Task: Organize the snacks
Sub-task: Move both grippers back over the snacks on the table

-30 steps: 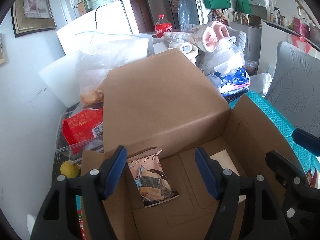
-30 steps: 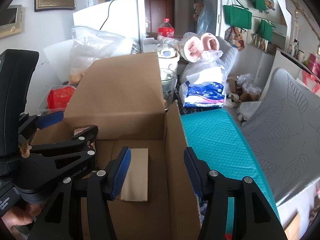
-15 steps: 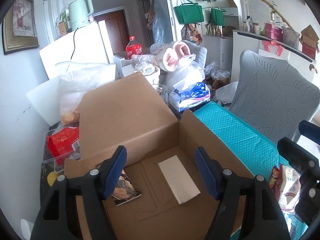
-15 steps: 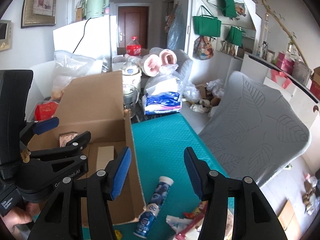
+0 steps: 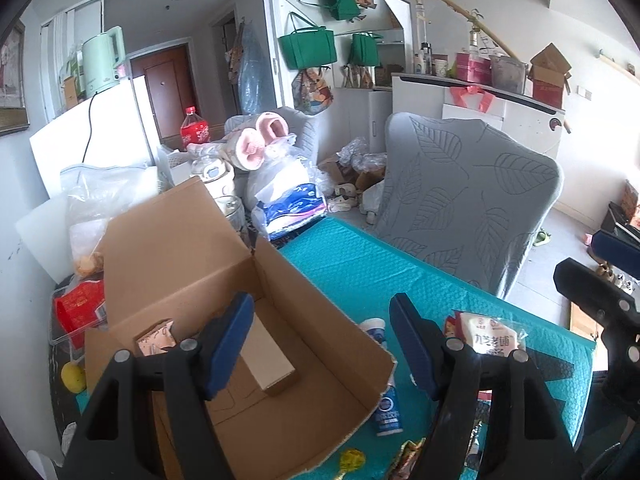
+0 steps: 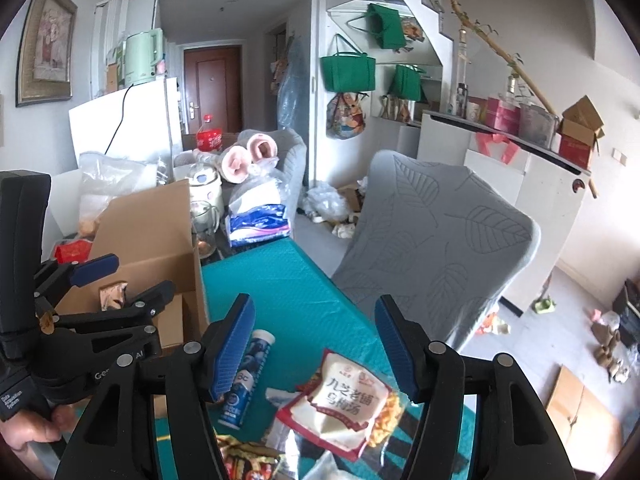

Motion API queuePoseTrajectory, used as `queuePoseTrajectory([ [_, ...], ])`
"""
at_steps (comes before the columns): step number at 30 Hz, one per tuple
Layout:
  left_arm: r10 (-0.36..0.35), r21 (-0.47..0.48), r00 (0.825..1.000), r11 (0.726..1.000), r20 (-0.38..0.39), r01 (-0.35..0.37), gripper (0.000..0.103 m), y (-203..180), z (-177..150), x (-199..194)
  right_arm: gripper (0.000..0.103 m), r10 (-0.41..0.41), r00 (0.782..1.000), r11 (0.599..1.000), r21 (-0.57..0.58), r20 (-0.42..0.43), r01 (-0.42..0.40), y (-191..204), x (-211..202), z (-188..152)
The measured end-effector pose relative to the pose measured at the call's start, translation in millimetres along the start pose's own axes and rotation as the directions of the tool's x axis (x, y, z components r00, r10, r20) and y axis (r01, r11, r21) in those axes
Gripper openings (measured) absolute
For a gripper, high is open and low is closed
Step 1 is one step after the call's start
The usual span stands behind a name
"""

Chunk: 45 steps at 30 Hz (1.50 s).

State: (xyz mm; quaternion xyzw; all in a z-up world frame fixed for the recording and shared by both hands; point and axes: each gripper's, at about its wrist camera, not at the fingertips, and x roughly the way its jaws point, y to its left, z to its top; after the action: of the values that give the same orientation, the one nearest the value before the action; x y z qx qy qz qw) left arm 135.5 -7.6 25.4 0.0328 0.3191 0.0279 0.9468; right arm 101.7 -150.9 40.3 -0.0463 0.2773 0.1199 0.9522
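Both grippers are up over the teal worktop now, and neither carries anything. The right gripper hangs with its jaws partly apart, having just been opening, nothing between the pads. Directly beneath it lies a white and red snack packet, so by my read the jaws are widening to fit that wide, flat bag. The left gripper holds its jaws a good way open and empty too, hovering over the near right corner of the cardboard box, probably parked where it can steady the box or take the next piece.

The box stands at the left of the worktop with its flaps up, which keeps the mouth clear for drops from above. Inside it already lie a plain tan carton and a pinkish wrapped snack at the far left wall. A blue tube rests on the worktop just beside the box's right wall, not yet sorted.

The left wrist view looks down into the box and shows its contents well; the right wrist view sees only the box's side and a glimpse of that pink wrapper. In return, the right wrist view shows the loose pile at the near edge: the packet's printed face, more bright wrappers below it, and a hand gripping the left tool's handle.
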Motion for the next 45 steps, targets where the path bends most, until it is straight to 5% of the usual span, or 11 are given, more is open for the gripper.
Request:
queuePoseTrajectory([
  [10,-0.102,0.074,0.995,0.992,0.018,0.100,0.070,-38,-10,-23,0.069,-0.089,0.996,0.995,0.031,-0.024,0.090,-34,-32,-30],
  [22,-0.197,0.085,0.980,0.976,-0.031,0.199,0.070,-71,-41,-32,0.069,-0.074,0.990,0.993,0.081,-0.117,0.084,-57,-40,-80],
  [36,-0.141,0.091,0.983,0.984,-0.120,0.152,0.070,-64,-97,-40,0.074,0.108,0.959,0.990,0.118,-0.262,-0.080,-40,-31,-153],
  [45,-0.127,0.046,0.983,0.990,-0.136,0.134,0.070,-55,-127,-30,0.094,0.215,0.935,0.971,0.167,-0.282,-0.173,-36,-16,-162],
])
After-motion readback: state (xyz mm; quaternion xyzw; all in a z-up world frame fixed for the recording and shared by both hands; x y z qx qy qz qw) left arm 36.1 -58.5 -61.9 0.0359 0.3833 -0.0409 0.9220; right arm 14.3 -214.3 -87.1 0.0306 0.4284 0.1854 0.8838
